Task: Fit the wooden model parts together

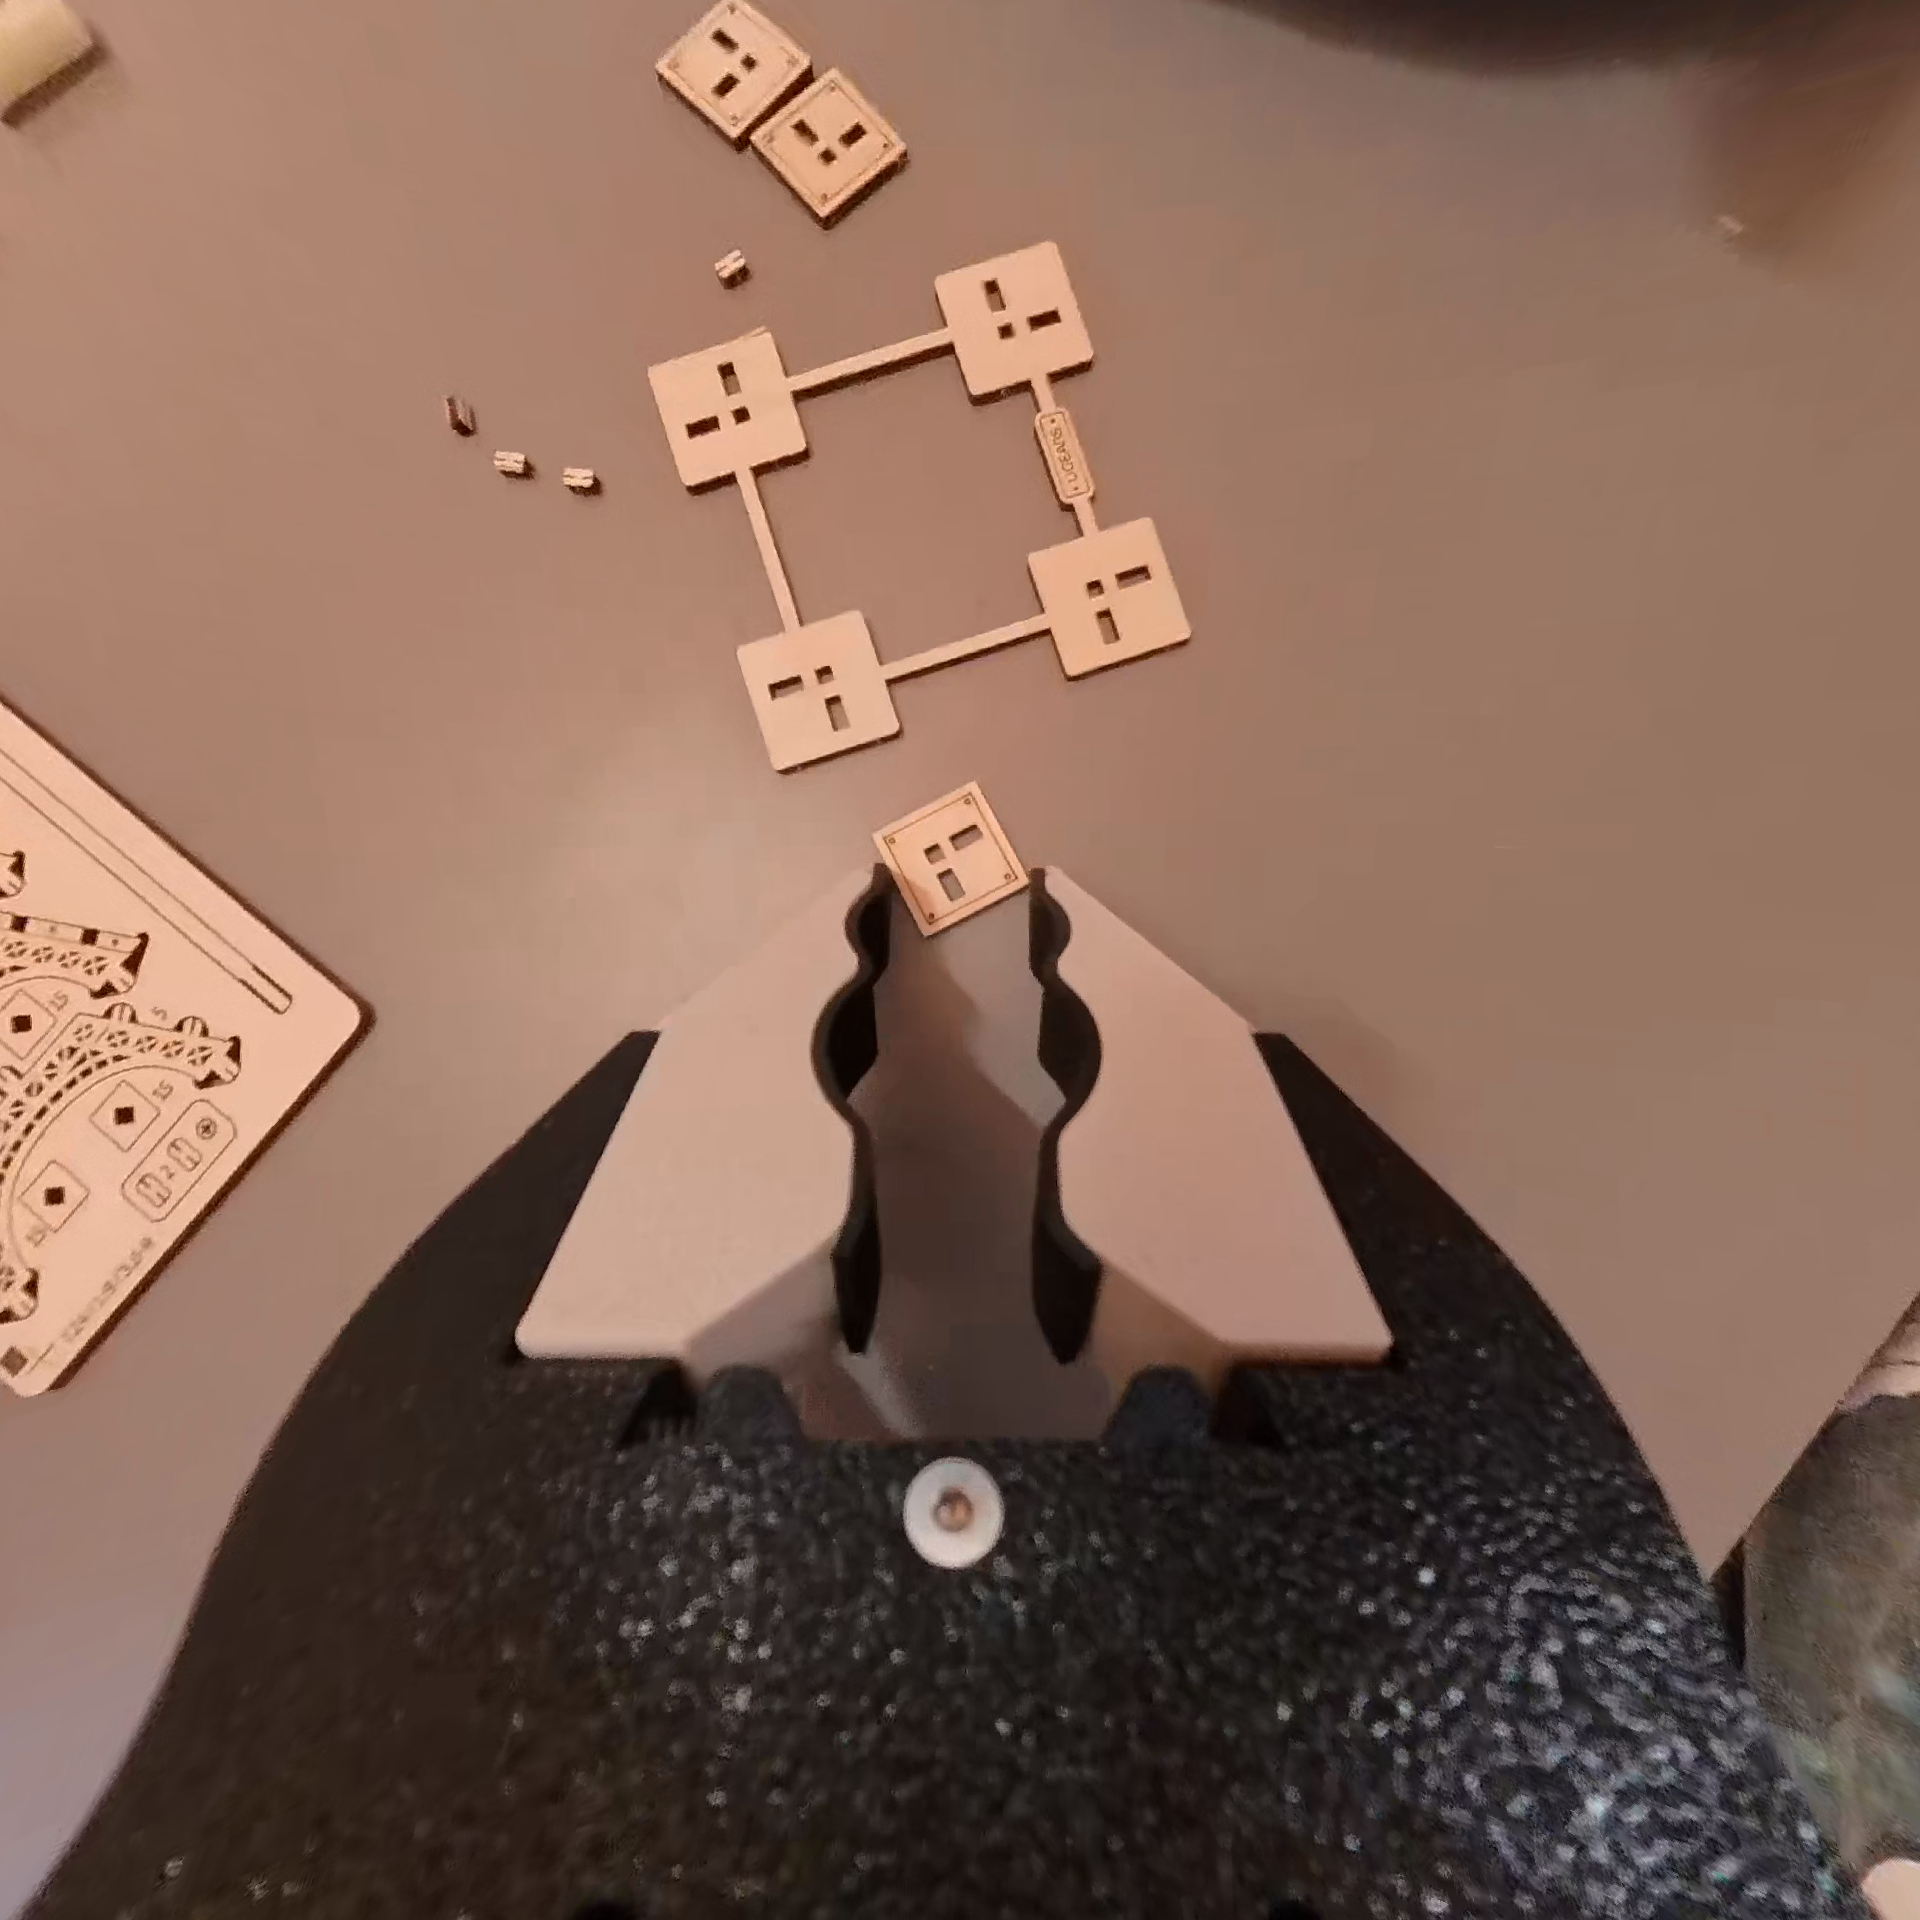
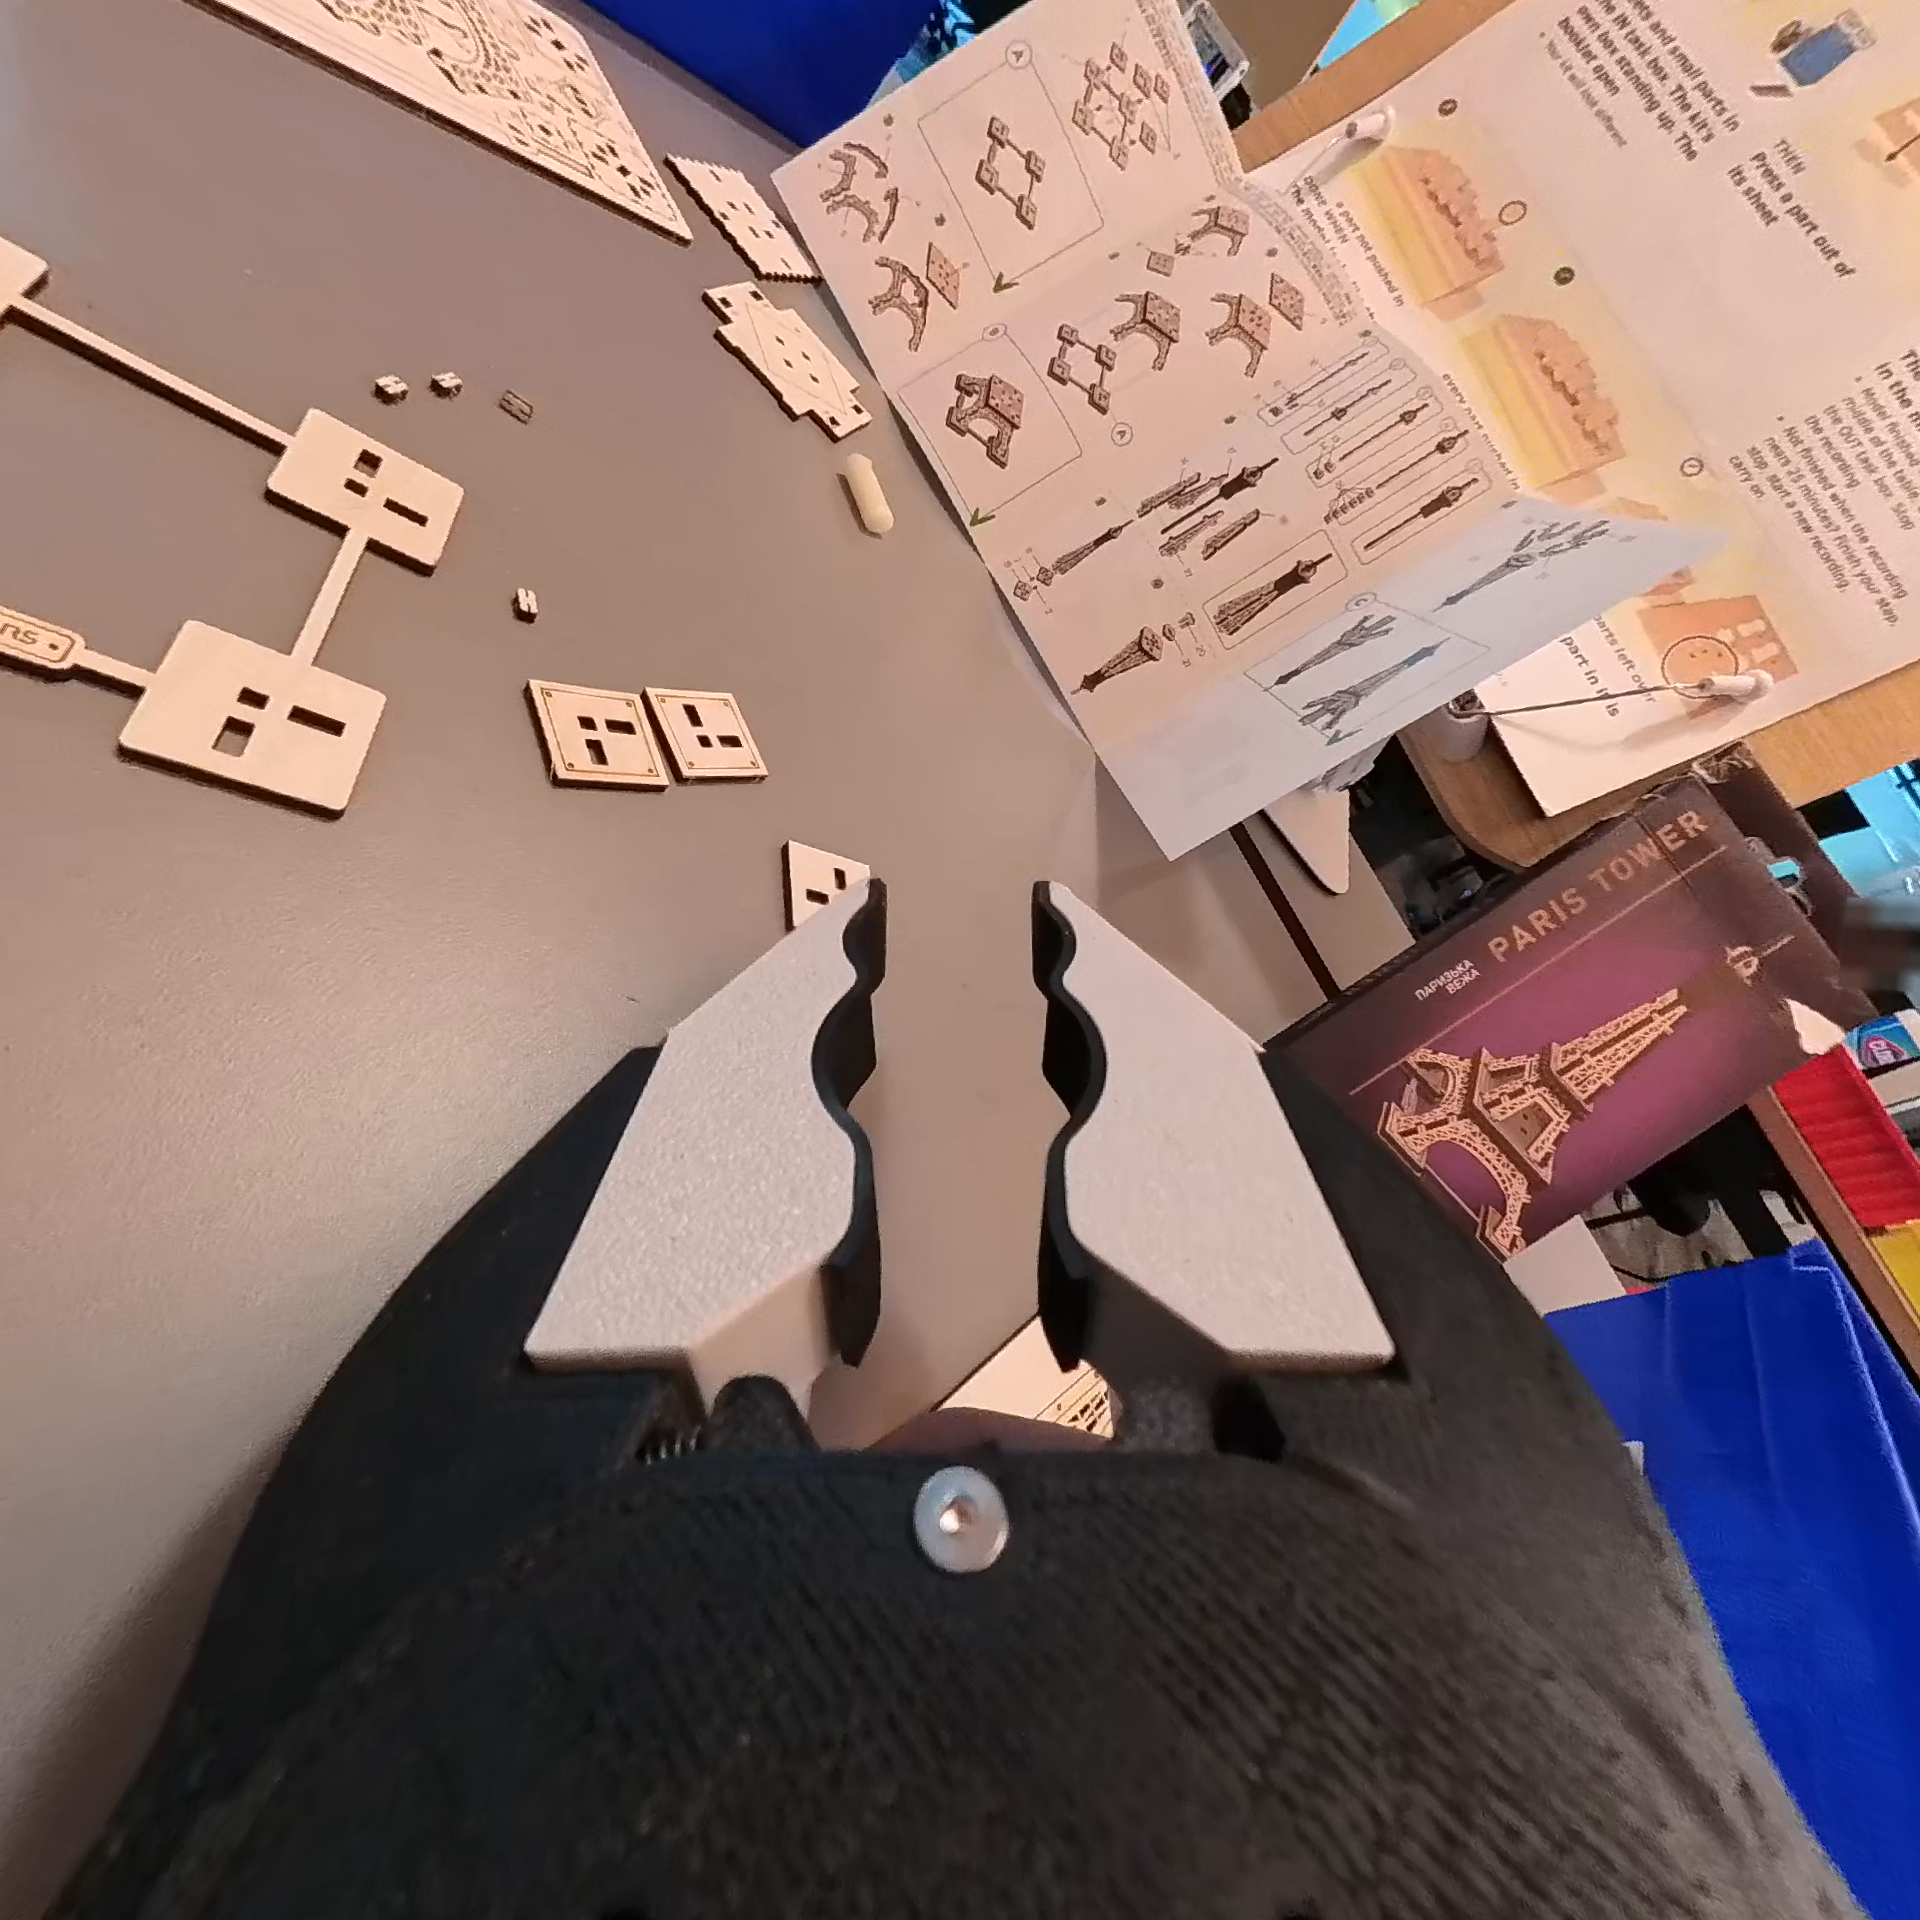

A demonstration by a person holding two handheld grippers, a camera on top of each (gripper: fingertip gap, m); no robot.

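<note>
A wooden square frame (image 1: 727,421) with a slotted plate at each corner lies flat on the grey table; it also shows in the right wrist view (image 2: 260,717). A small slotted square tile (image 1: 951,871) sits between the tips of my left gripper (image 1: 958,873), whose jaws stand apart around it; no clamping shows. Two more tiles (image 1: 828,145) lie beyond the frame and also show in the right wrist view (image 2: 594,732). My right gripper (image 2: 958,894) is open and empty, with another tile (image 2: 816,883) on the table just beside its left fingertip, partly hidden.
Tiny wooden connectors (image 1: 511,464) lie left of the frame. A laser-cut part sheet (image 1: 125,1091) is at the left. On the right are an instruction sheet (image 2: 1143,416), a white peg (image 2: 868,494), notched plates (image 2: 795,358), the kit box (image 2: 1558,1039) and a blue bin (image 2: 1766,1507). Spacing between my two grippers at the tips: around 20 centimetres.
</note>
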